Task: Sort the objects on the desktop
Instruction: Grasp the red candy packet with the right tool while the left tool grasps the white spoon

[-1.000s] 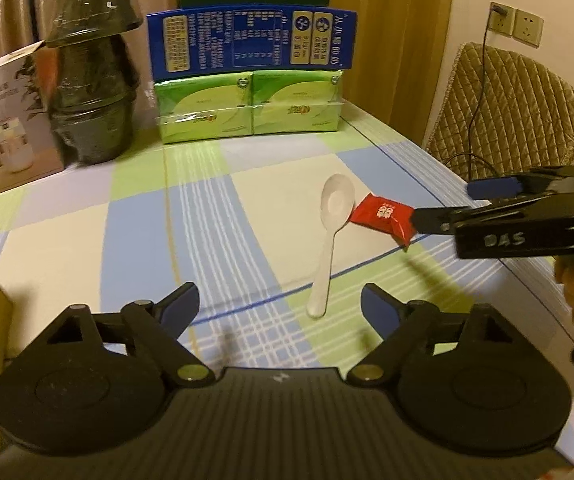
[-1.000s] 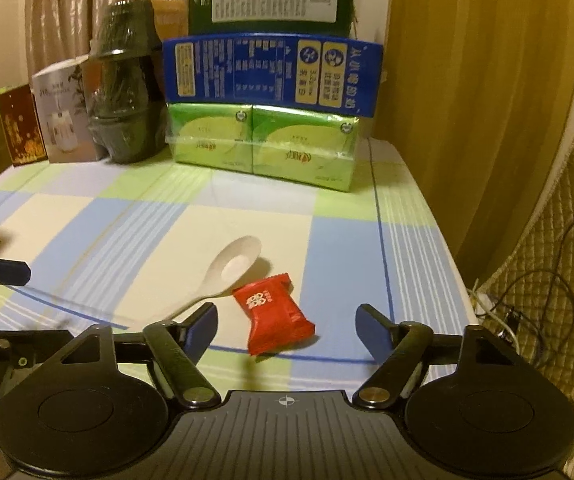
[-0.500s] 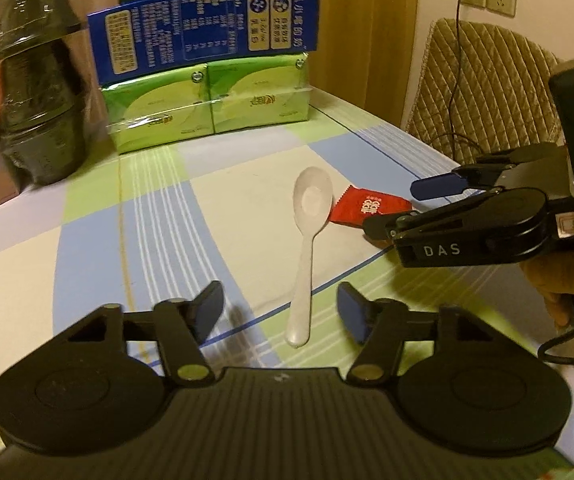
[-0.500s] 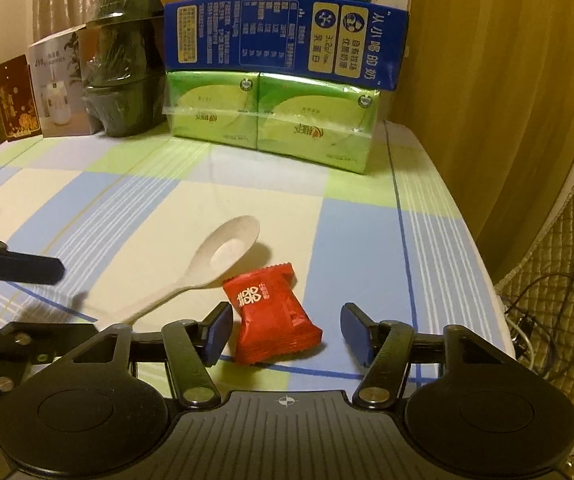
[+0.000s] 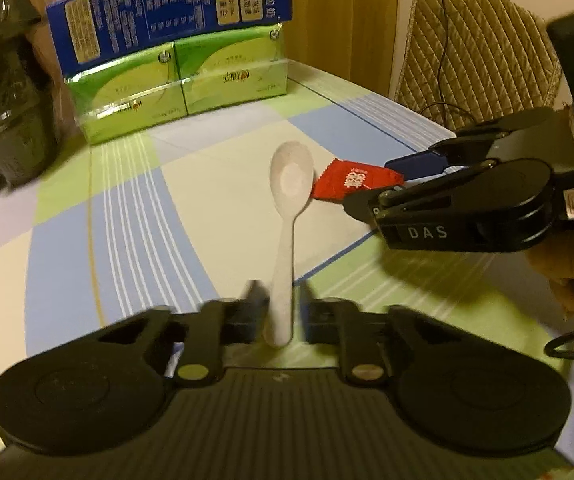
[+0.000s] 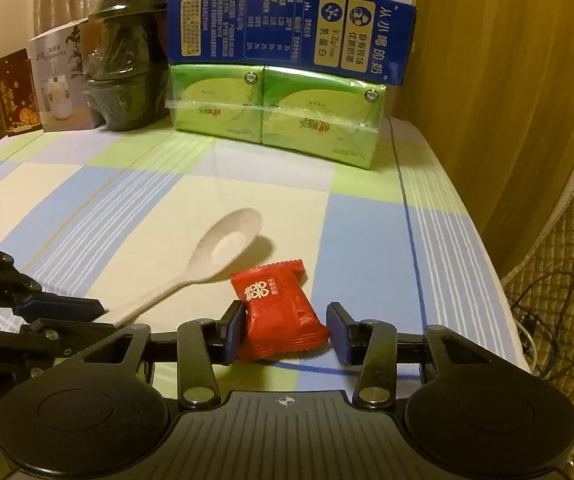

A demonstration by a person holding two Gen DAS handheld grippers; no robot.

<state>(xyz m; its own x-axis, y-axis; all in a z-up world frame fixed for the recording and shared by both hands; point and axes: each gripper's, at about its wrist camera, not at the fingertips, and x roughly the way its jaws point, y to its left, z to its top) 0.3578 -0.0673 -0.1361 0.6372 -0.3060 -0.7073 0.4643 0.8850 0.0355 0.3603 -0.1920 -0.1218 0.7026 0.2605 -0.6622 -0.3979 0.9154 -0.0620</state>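
A white plastic spoon (image 5: 291, 184) lies on the checked tablecloth (image 6: 127, 184), bowl pointing away from me. My left gripper (image 5: 281, 312) is shut on the near end of its handle; in the right wrist view the same gripper (image 6: 87, 314) comes in from the left onto the spoon (image 6: 227, 248). A red wrapped candy (image 6: 279, 312) lies just right of the spoon. My right gripper (image 6: 287, 332) straddles it with jaws closing: the left pad touches the wrapper, the right pad is at its edge. The left wrist view shows this gripper (image 5: 379, 184) reaching the candy (image 5: 351, 180) from the right.
At the back stand two green packs (image 6: 279, 124) with a blue carton (image 6: 287, 36) on top, a dark wrapped stack of bowls (image 6: 127, 60) and small boxes (image 6: 59, 80). The table's right edge (image 6: 483, 248) drops to a quilted chair (image 5: 475, 56) and cables.
Both grippers moved down and forward. The left jaws closed onto the spoon handle. The right jaws narrowed around the red candy.
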